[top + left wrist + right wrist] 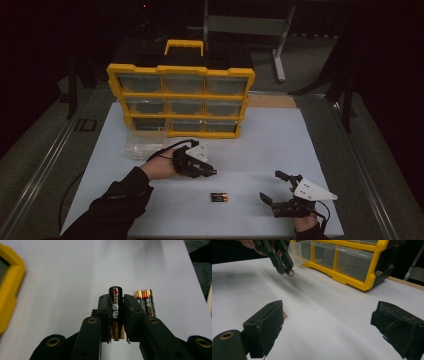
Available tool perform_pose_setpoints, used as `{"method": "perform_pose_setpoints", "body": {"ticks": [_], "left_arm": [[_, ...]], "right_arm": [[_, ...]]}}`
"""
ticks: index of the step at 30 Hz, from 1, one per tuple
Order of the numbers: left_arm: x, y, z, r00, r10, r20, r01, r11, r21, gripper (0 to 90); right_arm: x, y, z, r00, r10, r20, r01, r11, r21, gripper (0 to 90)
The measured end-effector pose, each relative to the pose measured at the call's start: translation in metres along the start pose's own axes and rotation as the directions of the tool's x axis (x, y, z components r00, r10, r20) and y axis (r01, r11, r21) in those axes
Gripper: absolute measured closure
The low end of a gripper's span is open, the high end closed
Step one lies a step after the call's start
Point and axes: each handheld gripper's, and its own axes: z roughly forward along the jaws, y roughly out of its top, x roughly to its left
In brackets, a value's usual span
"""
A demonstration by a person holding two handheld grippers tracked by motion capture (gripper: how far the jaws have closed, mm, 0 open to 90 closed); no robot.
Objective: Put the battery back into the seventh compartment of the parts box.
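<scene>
The left gripper (117, 305) pinches one battery (115, 302) between its fingers (103, 307); the battery's end projects beyond the fingertips. Two more batteries (146, 302) lie side by side on the worktop (260, 145), just beside the right-hand finger in the left gripper view. The right gripper (332, 327) holds nothing, its fingers (268, 322) spread wide above the worktop. The yellow organizer (181, 100) stands beyond both grippers.

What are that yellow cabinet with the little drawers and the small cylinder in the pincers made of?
The cabinet frame looks like moulded yellow plastic, matte, with rounded edges. Its drawers seem clear plastic, since you can see through them. The battery, clamped in the left gripper, has a glossy printed wrapper, black and copper-coloured, probably over a metal can; its end glints like metal.
</scene>
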Motion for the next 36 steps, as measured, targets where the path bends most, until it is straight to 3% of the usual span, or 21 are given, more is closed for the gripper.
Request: {"method": "perform_pose_setpoints", "body": {"ticks": [4,13,15,17,25,36], "left_arm": [[0.002,0.003,-0.012,1.0000,0.007,0.004,-0.007,1.0000,-0.002,75.8],[0.006,0.007,-0.041,0.9993,0.024,-0.030,-0.024,0.9996,-0.012,75.8],[0.006,0.007,-0.041,0.9993,0.024,-0.030,-0.024,0.9996,-0.012,75.8],[0.008,0.006,-0.053,0.9992,0.025,-0.031,-0.026,0.9995,-0.017,75.8],[0.012,0.006,-0.081,0.9971,0.025,-0.072,-0.026,0.9995,-0.019,75.8],[0.018,0.006,-0.117,0.9886,0.035,-0.146,-0.037,0.9993,-0.008,75.7]], "right_arm": [[0.000,0.000,-0.001,1.0000,-0.005,0.003,0.005,1.000,-0.009,9.0],[0.000,0.000,-0.002,0.9996,-0.021,0.021,0.021,1.000,-0.020,8.9],[0.000,0.000,-0.002,0.9995,-0.021,0.022,0.021,1.000,-0.021,8.9],[0.000,0.000,-0.002,0.9996,-0.020,0.022,0.020,1.000,-0.022,8.9],[0.001,0.000,-0.001,0.9996,-0.020,0.019,0.021,1.000,-0.019,8.9],[0.001,0.000,-0.001,0.9996,-0.020,0.020,0.020,1.000,-0.019,8.9]]}}
